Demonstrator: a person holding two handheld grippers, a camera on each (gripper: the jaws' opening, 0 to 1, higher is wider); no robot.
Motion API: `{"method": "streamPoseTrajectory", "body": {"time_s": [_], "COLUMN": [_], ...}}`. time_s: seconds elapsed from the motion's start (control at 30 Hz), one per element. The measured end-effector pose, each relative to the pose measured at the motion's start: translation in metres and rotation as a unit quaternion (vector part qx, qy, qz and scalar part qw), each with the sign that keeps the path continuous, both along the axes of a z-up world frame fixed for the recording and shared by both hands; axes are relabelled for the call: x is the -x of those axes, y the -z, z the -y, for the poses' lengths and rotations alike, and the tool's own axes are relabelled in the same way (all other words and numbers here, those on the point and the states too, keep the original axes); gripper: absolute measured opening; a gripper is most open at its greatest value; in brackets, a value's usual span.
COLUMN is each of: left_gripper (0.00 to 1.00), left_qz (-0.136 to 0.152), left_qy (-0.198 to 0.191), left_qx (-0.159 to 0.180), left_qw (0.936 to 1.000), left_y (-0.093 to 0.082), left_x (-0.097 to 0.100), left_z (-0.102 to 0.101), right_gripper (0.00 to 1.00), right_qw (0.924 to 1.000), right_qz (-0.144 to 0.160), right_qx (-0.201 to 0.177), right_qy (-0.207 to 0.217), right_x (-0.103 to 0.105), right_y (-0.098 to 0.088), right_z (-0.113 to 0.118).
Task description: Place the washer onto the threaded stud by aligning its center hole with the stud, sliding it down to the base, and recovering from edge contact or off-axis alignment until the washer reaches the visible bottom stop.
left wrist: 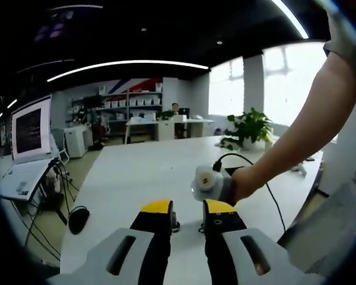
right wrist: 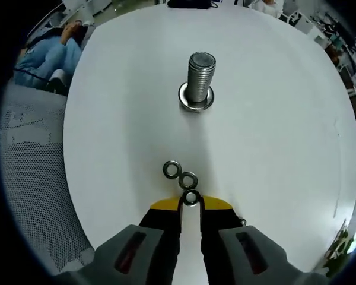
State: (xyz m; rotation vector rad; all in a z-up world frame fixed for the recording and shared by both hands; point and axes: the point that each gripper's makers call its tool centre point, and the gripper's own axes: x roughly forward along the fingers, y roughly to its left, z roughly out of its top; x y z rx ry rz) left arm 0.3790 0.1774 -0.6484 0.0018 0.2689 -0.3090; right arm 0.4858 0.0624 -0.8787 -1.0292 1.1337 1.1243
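The right claw (right wrist: 191,202) pinches a washer (right wrist: 191,198) low over the white bench (right wrist: 273,154) — two more washers (right wrist: 180,174) lie just ahead. The threaded stud (right wrist: 200,78) stands upright well beyond, one washer at its base. The left claw (left wrist: 187,209) hangs slightly spread, holding nothing.

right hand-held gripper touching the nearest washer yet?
Touching. In the right gripper view the right hand-held gripper has its yellow tips closed against both sides of the nearest washer, no gap visible.

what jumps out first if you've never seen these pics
A fat threaded stud stands upright mid-table in the right gripper view, a washer already at its foot. Nearer, the right tool pinches one washer, with two loose washers touching just beyond it.
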Motion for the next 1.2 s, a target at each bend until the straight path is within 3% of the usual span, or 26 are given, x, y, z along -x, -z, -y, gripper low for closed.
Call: {"method": "streamPoseTrajectory", "body": {"time_s": [0.13,0.53,0.6,1.2], "left_gripper": [0.18,0.18,0.18,0.18], "left_qz": [-0.002,-0.004,-0.003,-0.008], "left_qy": [0.001,0.001,0.000,0.004], "left_qx": [-0.001,-0.004,-0.005,-0.011], "left_qw": [1.0000,1.0000,1.0000,0.9999], "left_y": [0.001,0.002,0.002,0.003], "left_x": [0.000,0.000,0.000,0.000], "left_z": [0.000,0.000,0.000,0.002], "right_gripper": [0.12,0.12,0.12,0.12], "right_qw": [0.9998,0.9989,0.9990,0.9938], "right_qz": [-0.006,-0.023,-0.011,0.000], "right_qx": [-0.018,-0.019,-0.031,-0.076], "right_qy": [0.010,0.036,0.030,0.081], "right_x": [-0.001,0.005,0.005,-0.008], "right_y": [0.000,-0.001,-0.006,-0.035], "right_z": [0.001,0.015,0.016,0.046]}}
